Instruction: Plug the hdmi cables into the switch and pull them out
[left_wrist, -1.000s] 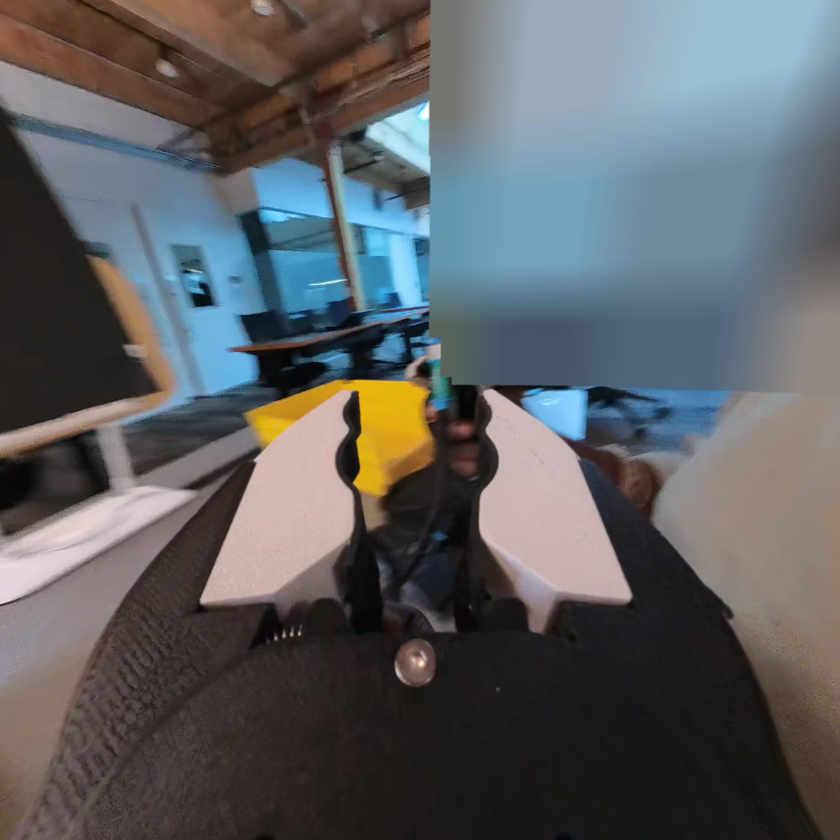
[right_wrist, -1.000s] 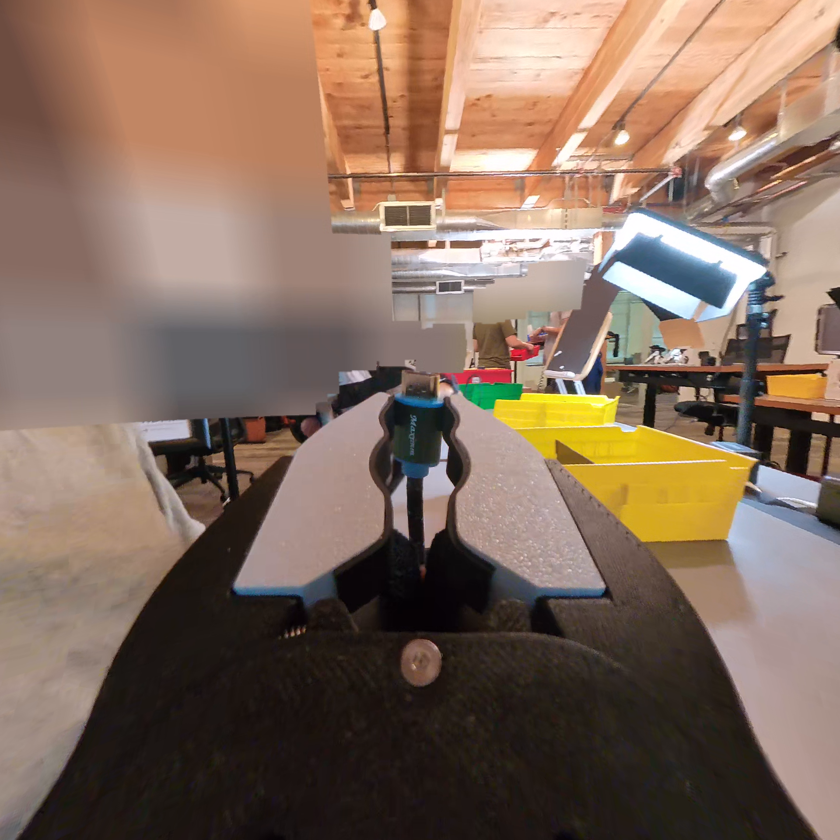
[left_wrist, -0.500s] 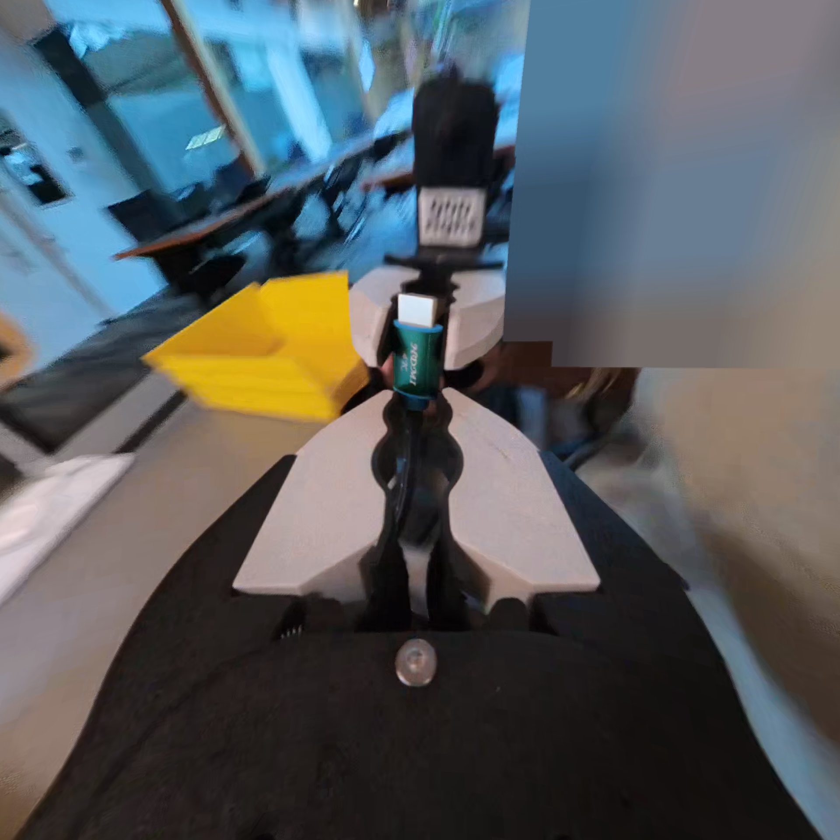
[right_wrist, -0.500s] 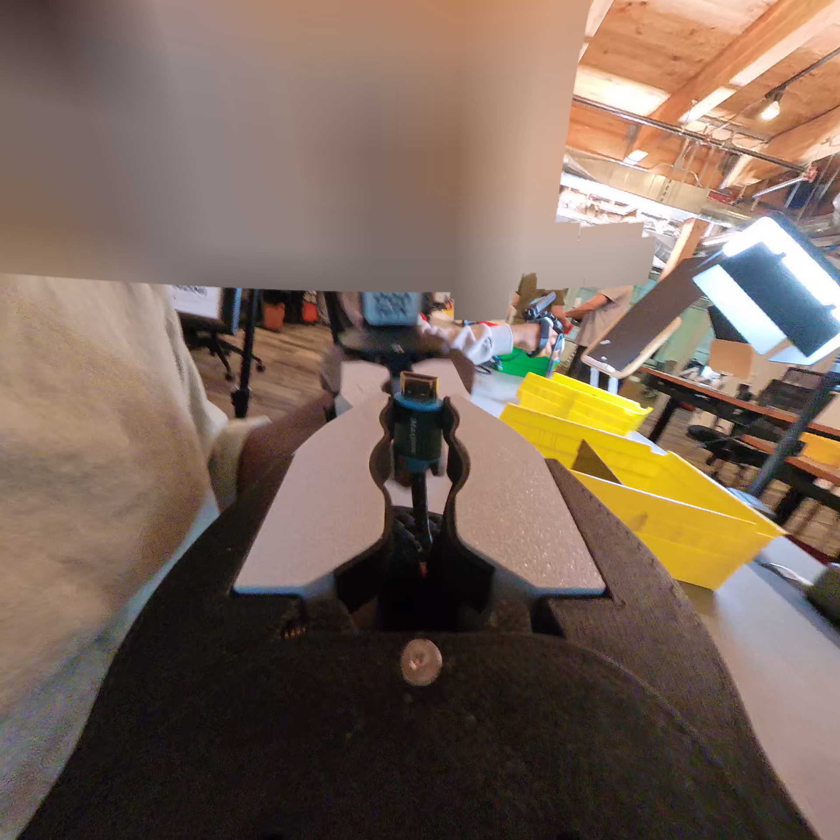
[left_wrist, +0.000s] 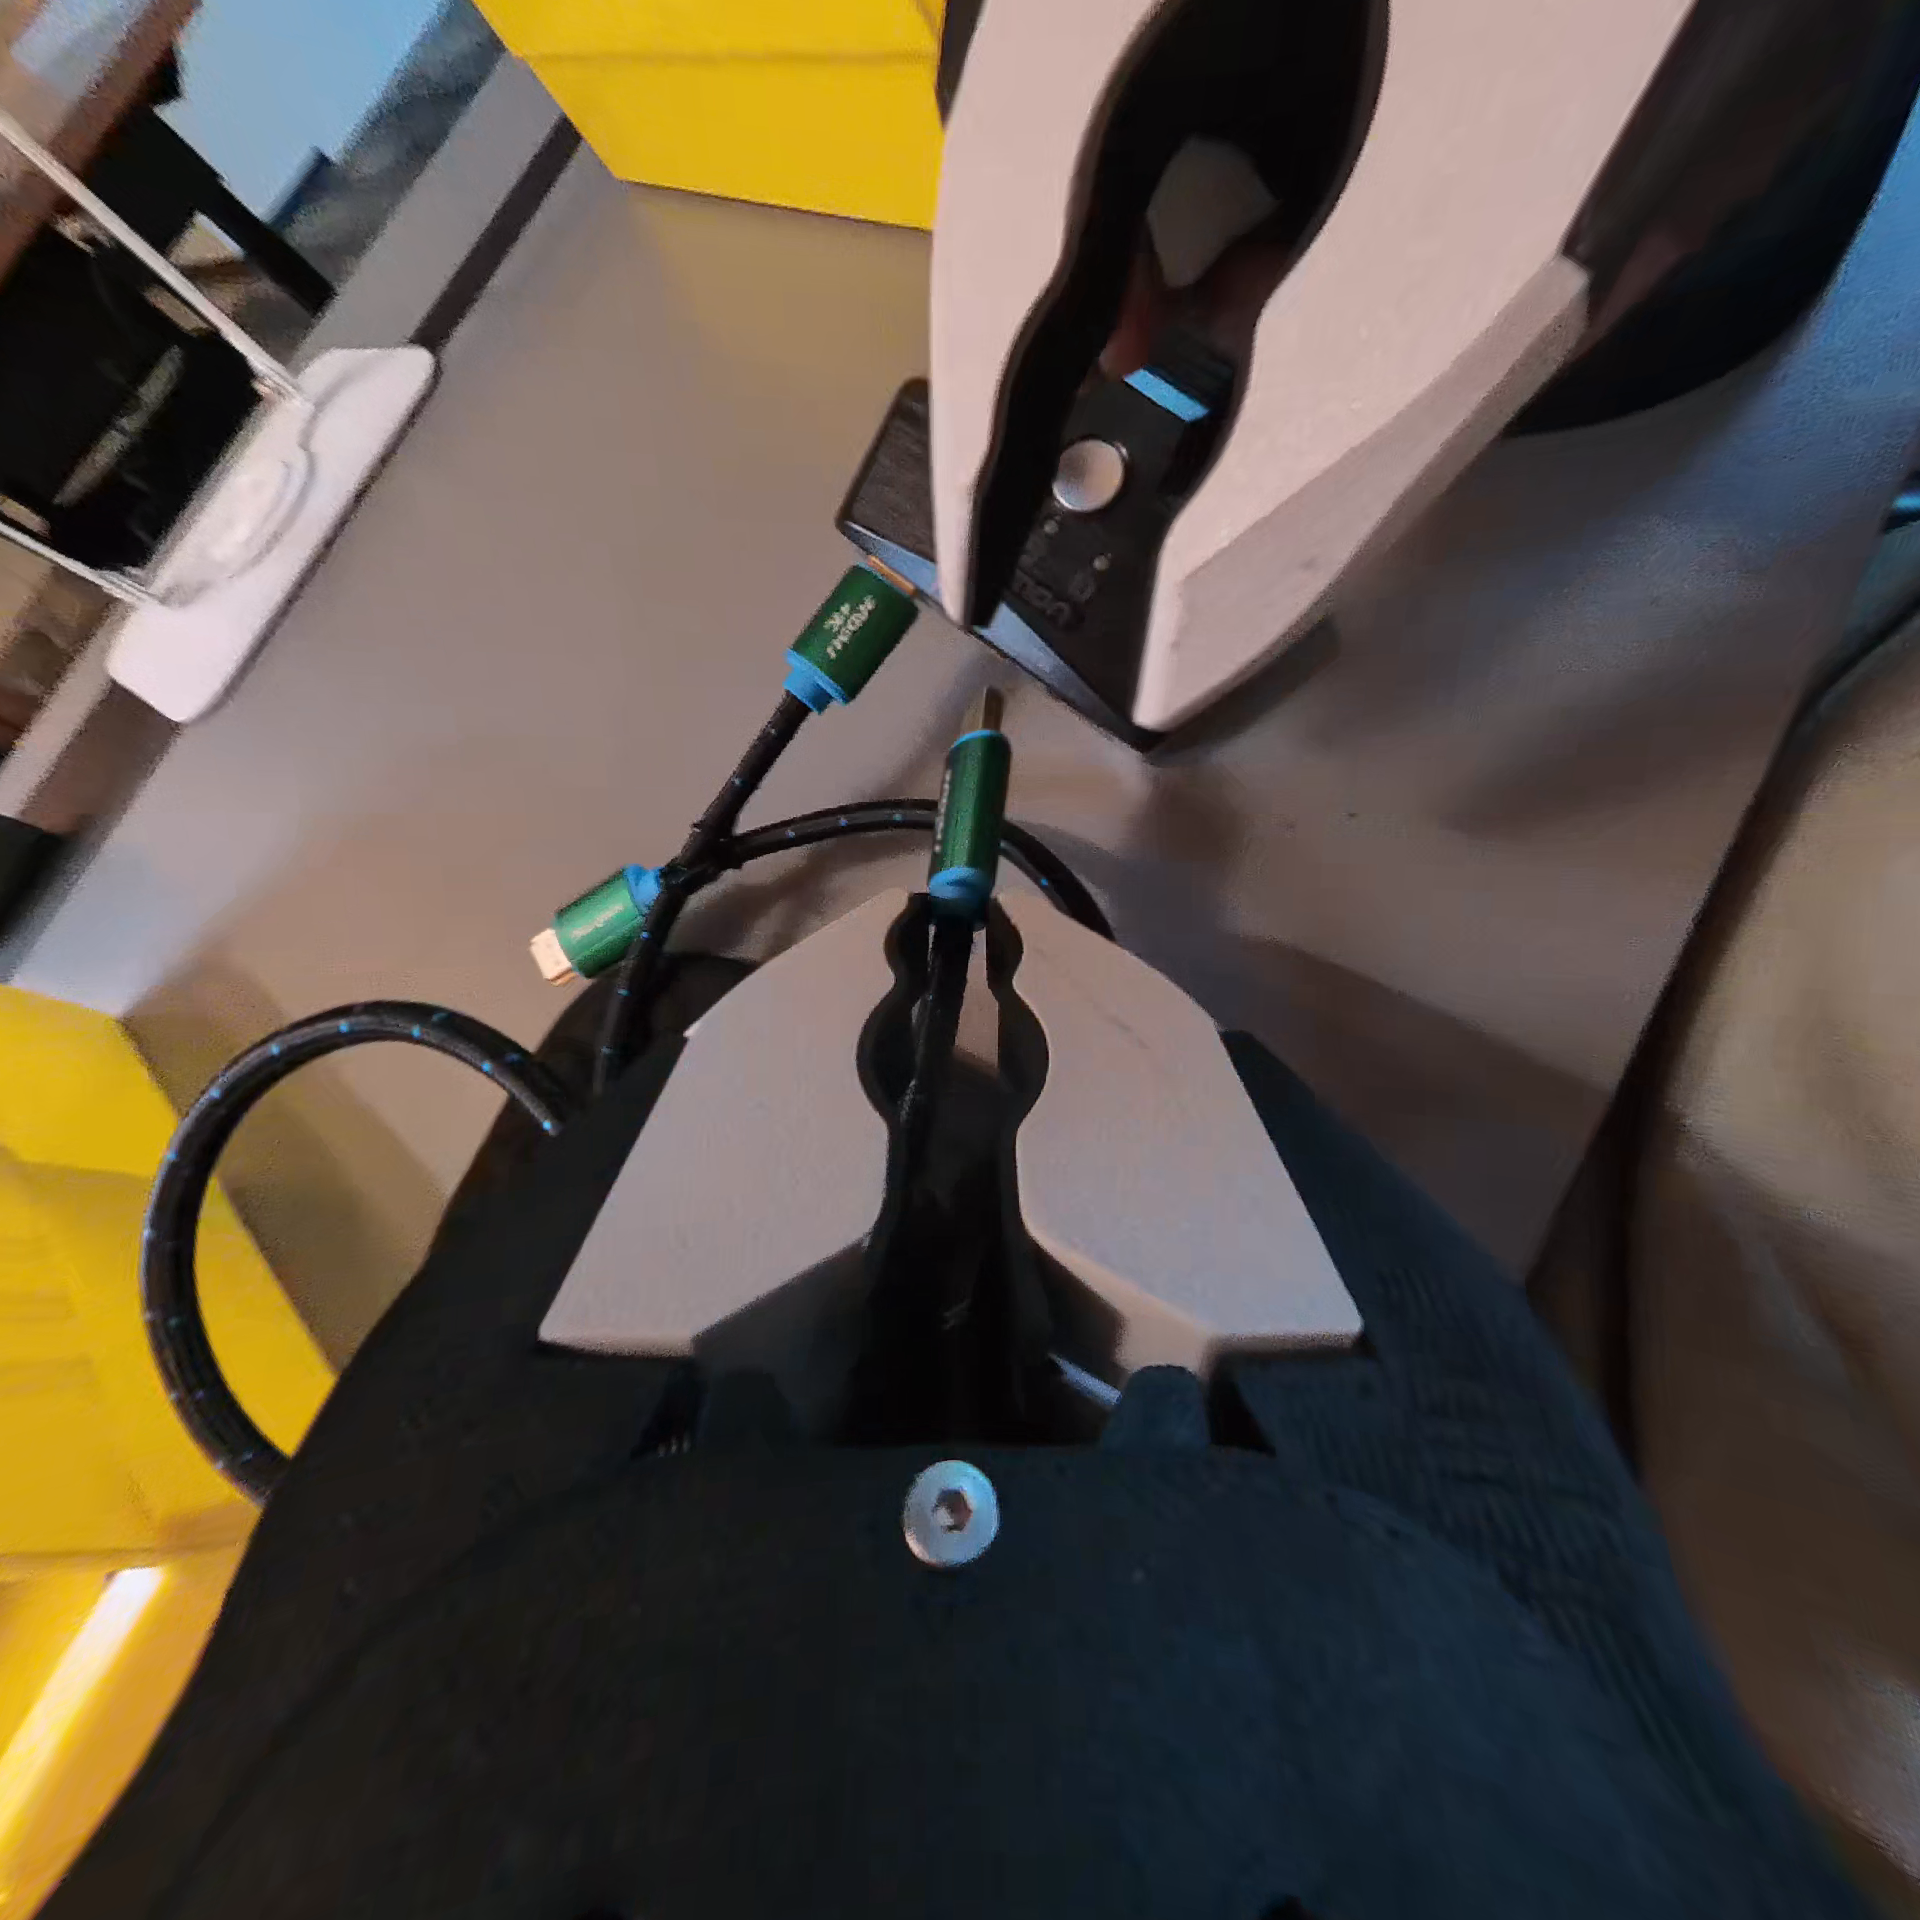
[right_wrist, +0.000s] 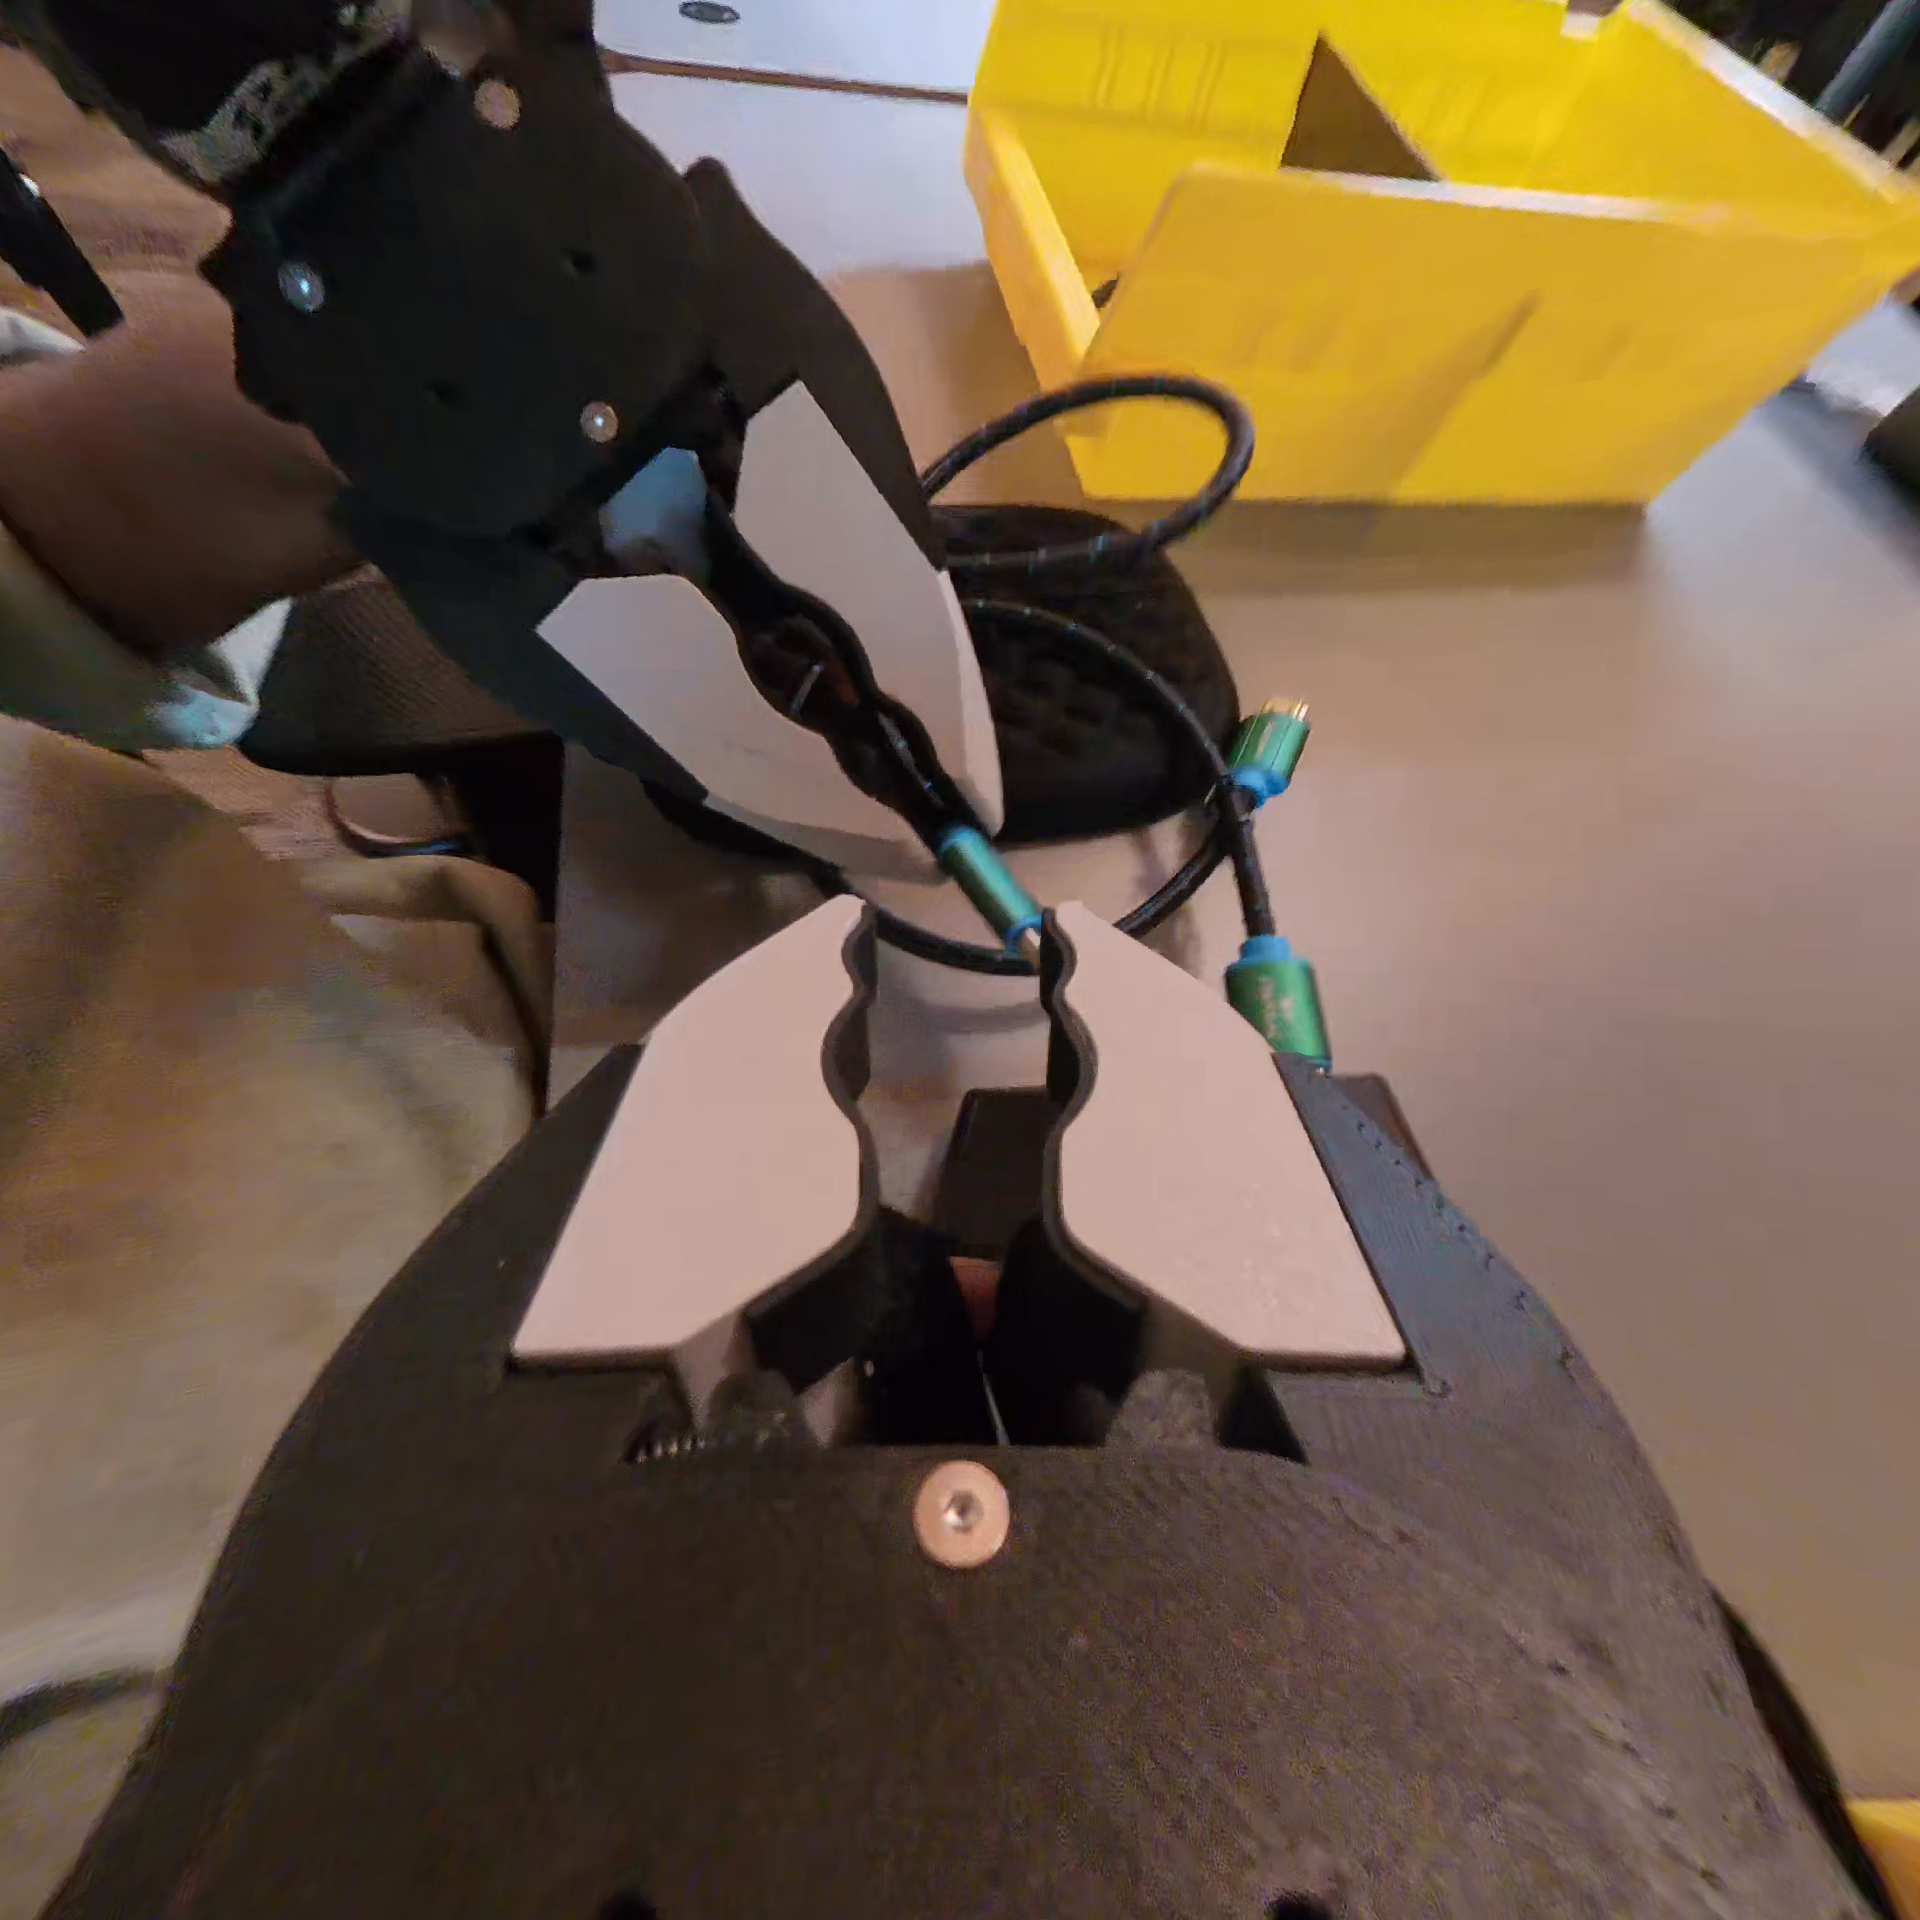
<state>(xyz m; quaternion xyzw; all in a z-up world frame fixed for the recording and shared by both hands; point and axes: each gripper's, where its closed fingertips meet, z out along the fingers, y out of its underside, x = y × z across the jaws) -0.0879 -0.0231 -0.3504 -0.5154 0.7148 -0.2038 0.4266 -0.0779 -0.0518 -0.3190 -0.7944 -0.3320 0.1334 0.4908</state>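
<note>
The black HDMI switch (left_wrist: 1081, 561) lies on the grey table (left_wrist: 499, 644). My right gripper (right_wrist: 951, 925) is open, its fingers over the switch (right_wrist: 997, 1138), which shows in the gap; it holds nothing. My left gripper (left_wrist: 951, 914) is shut on a braided cable just behind its green plug (left_wrist: 966, 821). That plug's metal tip points at the switch's near face, a short gap away. A second green plug (left_wrist: 852, 644) sits in the switch's left port; it also shows in the right wrist view (right_wrist: 1278, 1013). A third plug (left_wrist: 597, 930) lies loose on the table.
Yellow bins stand at the far side (left_wrist: 727, 104) and at the near left (left_wrist: 83, 1299); one shows in the right wrist view (right_wrist: 1403, 260). A white stand base (left_wrist: 270, 499) is at the left. Cable loops (right_wrist: 1143, 416) lie beside a black mesh pad (right_wrist: 1091, 686). The person's beige clothing (left_wrist: 1766, 1143) borders the table. About 5 centimeters separates my right fingertips from the switch (right_wrist: 997, 1138).
Both views have swung down from the room to the table. The right gripper has let go of its plug and is open over the switch. The left gripper holds its plug close to the switch.
</note>
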